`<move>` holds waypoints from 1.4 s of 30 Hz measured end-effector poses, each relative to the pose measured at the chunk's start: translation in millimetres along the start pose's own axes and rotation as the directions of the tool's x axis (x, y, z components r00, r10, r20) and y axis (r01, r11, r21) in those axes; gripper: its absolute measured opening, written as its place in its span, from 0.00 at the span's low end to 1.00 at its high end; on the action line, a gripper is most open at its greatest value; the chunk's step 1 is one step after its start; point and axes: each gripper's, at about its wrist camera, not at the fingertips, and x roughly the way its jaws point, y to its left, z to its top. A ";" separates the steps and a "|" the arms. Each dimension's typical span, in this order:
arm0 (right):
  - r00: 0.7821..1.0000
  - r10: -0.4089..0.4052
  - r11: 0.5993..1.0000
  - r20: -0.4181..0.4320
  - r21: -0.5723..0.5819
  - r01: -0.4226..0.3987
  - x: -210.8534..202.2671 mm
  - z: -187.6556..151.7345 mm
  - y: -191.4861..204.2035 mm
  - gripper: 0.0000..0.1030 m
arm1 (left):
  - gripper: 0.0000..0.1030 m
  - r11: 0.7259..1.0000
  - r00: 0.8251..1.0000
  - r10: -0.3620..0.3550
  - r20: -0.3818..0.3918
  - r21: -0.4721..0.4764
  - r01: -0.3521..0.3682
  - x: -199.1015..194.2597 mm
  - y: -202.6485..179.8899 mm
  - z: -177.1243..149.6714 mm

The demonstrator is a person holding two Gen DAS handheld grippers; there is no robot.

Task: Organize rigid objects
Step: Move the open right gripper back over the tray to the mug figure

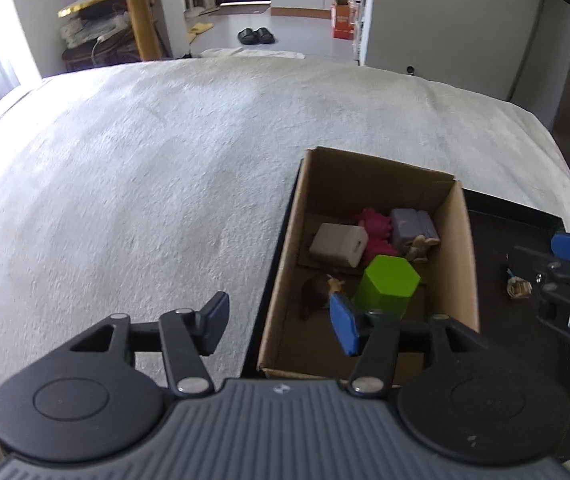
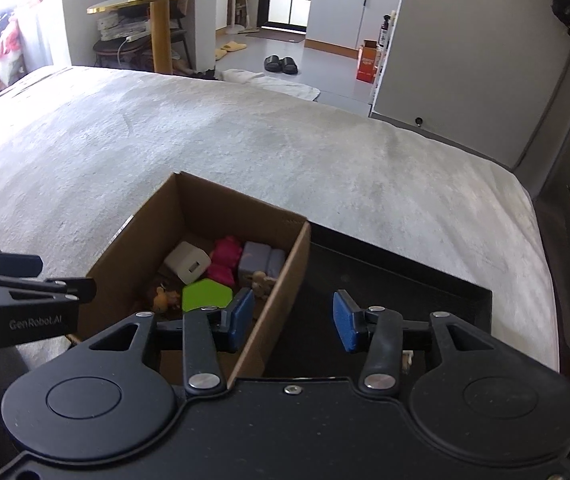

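Note:
An open cardboard box (image 1: 457, 240) stands on a black tray (image 1: 521, 228) on the grey bed cover. Inside lie a white cube (image 1: 339, 245), a pink toy (image 1: 375, 228), a grey block (image 1: 411, 226), a green hexagonal block (image 1: 387, 286), a tan figurine (image 1: 421, 248) and a small brown-haired figure (image 1: 317, 292). My left gripper (image 1: 281, 324) is open and empty, astride the box's left wall near its front corner. My right gripper (image 2: 293, 320) is open over the box's right wall (image 2: 285, 280), with nothing pressed between its pads. A small tan object (image 1: 519, 288) lies on the tray.
The bed cover (image 2: 285, 152) stretches wide to the left and beyond the box. Past the bed are a gold-topped table (image 2: 157, 0), black slippers (image 2: 281, 65) on the floor and a grey cabinet (image 2: 465, 40) at right.

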 end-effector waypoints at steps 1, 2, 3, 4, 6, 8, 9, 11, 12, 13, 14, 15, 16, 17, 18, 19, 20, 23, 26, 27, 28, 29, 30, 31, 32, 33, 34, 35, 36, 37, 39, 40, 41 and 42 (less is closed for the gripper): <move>1.000 0.000 1.000 0.000 0.008 0.000 -0.7 -3.4 -3.1 0.43 | 0.54 1.000 1.000 0.003 0.006 0.006 -0.003 -1.9 -2.5 -0.5; 1.000 -0.001 1.000 -0.001 0.014 0.001 -1.4 -6.4 -6.0 0.43 | 0.55 1.000 1.000 0.008 0.011 0.012 -0.008 -3.5 -5.6 -0.7; 1.000 -0.002 1.000 -0.001 0.021 0.002 -2.6 -10.3 -9.0 0.43 | 0.55 1.000 1.000 0.011 0.014 0.016 -0.011 -4.7 -8.1 -0.8; 1.000 -0.002 1.000 -0.001 0.027 0.002 -3.4 -14.1 -12.1 0.43 | 0.55 1.000 1.000 0.013 0.017 0.021 -0.013 -5.8 -10.4 -1.2; 1.000 -0.003 0.999 -0.002 0.038 0.003 -4.5 -20.2 -17.9 0.43 | 0.56 0.999 1.000 0.017 0.025 0.033 -0.018 -8.5 -15.2 -1.9; 1.000 -0.001 0.999 -0.001 0.051 0.001 -5.8 -25.9 -24.1 0.43 | 0.57 0.999 0.999 0.027 0.030 0.043 -0.028 -10.1 -19.4 -2.8; 1.000 0.000 0.998 0.000 0.058 0.000 -6.1 -28.6 -27.2 0.43 | 0.57 0.998 0.999 0.032 0.032 0.047 -0.033 -10.4 -21.1 -2.9; 1.000 0.000 0.998 0.002 0.068 -0.001 -7.2 -34.2 -33.1 0.43 | 0.57 0.997 0.999 0.042 0.035 0.056 -0.044 -11.2 -25.1 -3.4; 1.000 0.002 0.997 0.004 0.073 -0.002 -7.4 -36.9 -35.9 0.43 | 0.57 0.997 0.998 0.044 0.038 0.062 -0.047 -11.7 -27.1 -3.6; 1.000 0.004 0.997 0.006 0.078 -0.005 -7.8 -39.3 -38.6 0.43 | 0.57 0.996 0.998 0.048 0.040 0.067 -0.051 -12.3 -29.0 -4.1; 1.000 0.009 0.996 0.008 0.084 -0.009 -7.7 -41.8 -41.4 0.43 | 0.58 0.996 0.998 0.052 0.042 0.073 -0.055 -12.5 -31.3 -4.5; 1.000 0.013 0.996 0.008 0.090 -0.014 -7.2 -44.2 -43.9 0.43 | 0.58 0.995 0.998 0.054 0.043 0.077 -0.057 -12.2 -33.1 -4.8; 1.000 0.016 0.995 0.007 0.094 -0.017 -6.0 -46.3 -46.3 0.43 | 0.58 0.995 0.997 0.059 0.043 0.082 -0.062 -11.8 -35.7 -5.0; 1.000 0.019 0.995 0.006 0.098 -0.020 -5.1 -48.4 -48.3 0.43 | 0.58 0.994 0.997 0.063 0.043 0.088 -0.066 -11.9 -37.6 -5.5; 1.000 0.025 0.994 0.006 0.102 -0.025 -3.9 -50.5 -50.5 0.43 | 0.59 0.993 0.997 0.066 0.043 0.094 -0.069 -11.4 -40.0 -5.6; 0.999 0.032 0.994 0.007 0.106 -0.032 -3.3 -52.5 -52.8 0.43 | 0.59 0.992 0.997 0.069 0.043 0.104 -0.073 -10.5 -43.0 -5.7; 0.999 0.038 0.993 0.009 0.111 -0.039 -2.4 -54.5 -55.2 0.43 | 0.59 0.991 0.996 0.073 0.044 0.113 -0.078 -9.9 -45.7 -6.0; 0.998 0.058 0.989 0.021 0.132 -0.060 -0.1 -60.1 -63.1 0.45 | 0.62 0.985 0.995 0.090 0.049 0.141 -0.096 -7.3 -54.5 -5.7; 0.997 0.070 0.987 0.040 0.139 -0.075 3.7 -65.2 -69.6 0.49 | 0.64 0.982 0.994 0.097 0.050 0.156 -0.103 -4.4 -61.6 -4.8; 0.996 0.075 0.988 0.048 0.133 -0.081 5.1 -66.9 -70.8 0.52 | 0.65 0.981 0.994 0.099 0.048 0.160 -0.105 -2.8 -64.0 -4.1; 0.996 0.074 0.988 0.053 0.128 -0.081 6.4 -68.6 -71.9 0.53 | 0.65 0.980 0.994 0.101 0.048 0.165 -0.108 -1.0 -67.0 -3.6; 0.996 0.071 0.989 0.055 0.127 -0.077 8.5 -69.7 -73.4 0.56 | 0.65 0.979 0.993 0.104 0.049 0.170 -0.111 0.6 -69.9 -3.2; 0.996 0.067 0.989 0.057 0.130 -0.074 10.7 -71.2 -74.8 0.56 | 0.66 0.978 0.993 0.107 0.052 0.177 -0.114 2.3 -72.7 -2.9; 0.996 0.066 0.988 0.061 0.136 -0.074 13.4 -73.0 -77.1 0.57 | 0.67 0.976 0.993 0.109 0.055 0.184 -0.117 4.1 -75.1 -2.7; 0.996 0.066 0.987 0.067 0.144 -0.075 15.9 -74.6 -79.8 0.57 | 0.68 0.973 0.991 0.116 0.060 0.195 -0.125 6.6 -78.0 -2.6; 0.995 0.067 0.985 0.073 0.154 -0.077 18.3 -76.3 -82.6 0.57 | 0.69 0.970 0.990 0.127 0.064 0.202 -0.138 9.1 -80.4 -2.5; 0.995 0.064 0.982 0.080 0.171 -0.077 21.5 -78.6 -86.7 0.57 | 0.69 0.967 0.988 0.137 0.066 0.207 -0.148 11.7 -82.2 -2.4; 0.994 0.061 0.979 0.086 0.190 -0.077 24.6 -80.7 -90.2 0.57 | 0.70 0.966 0.988 0.142 0.066 0.208 -0.153 14.4 -83.5 -2.1; 0.994 0.057 0.976 0.088 0.206 -0.074 27.9 -82.5 -93.0 0.57 | 0.70 0.965 0.987 0.144 0.064 0.212 -0.155 17.1 -84.8 -1.6; 0.995 0.051 0.973 0.085 0.221 -0.069 32.6 -84.4 -95.9 0.57 | 0.70 0.963 0.987 0.147 0.061 0.221 -0.157 20.5 -86.4 -0.9; 0.996 0.044 0.971 0.078 0.232 -0.061 40.4 -88.0 -98.1 0.57 | 0.70 0.958 0.986 0.154 0.062 0.233 -0.165 25.0 -88.2 0.1; 0.996 0.042 0.970 0.075 0.234 -0.059 44.3 -90.7 -98.7 0.57 | 0.70 0.956 0.985 0.159 0.063 0.237 -0.170 27.4 -89.4 1.0; 0.997 0.039 0.970 0.072 0.236 -0.055 47.3 -92.9 -98.8 0.56 | 0.70 0.955 0.985 0.162 0.063 0.240 -0.173 29.7 -90.1 1.6; 0.997 0.034 0.970 0.067 0.238 -0.049 50.9 -95.5 -99.1 0.56 | 0.70 0.955 0.985 0.163 0.060 0.242 -0.173 32.1 -91.3 2.4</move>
